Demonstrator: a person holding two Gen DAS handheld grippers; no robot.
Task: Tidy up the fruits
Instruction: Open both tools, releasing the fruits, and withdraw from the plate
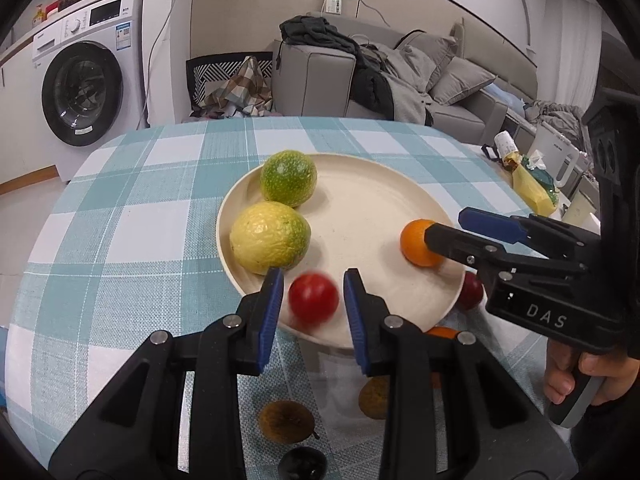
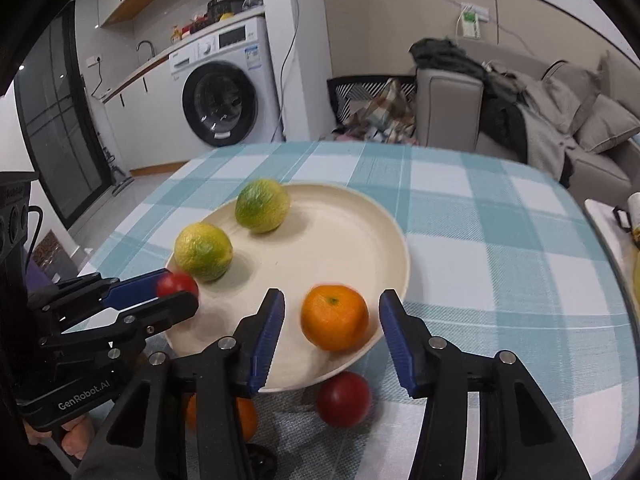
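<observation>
Red and blurred, the tomato (image 1: 313, 298) sits between the parted fingers of the left gripper (image 1: 311, 300) above the cream plate (image 1: 360, 208), while the right gripper (image 2: 332, 320), also spread, straddles the orange (image 2: 334, 317); withdraw both slowly so neither fruit rolls off.

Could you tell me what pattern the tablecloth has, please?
Teal-and-white check; the tablecloth shows best in the right wrist view.

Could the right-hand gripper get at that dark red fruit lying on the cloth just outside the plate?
Probably yes: the dark red fruit lies uncovered beside the plate rim, just below the open right gripper, which now flanks the orange.
</observation>
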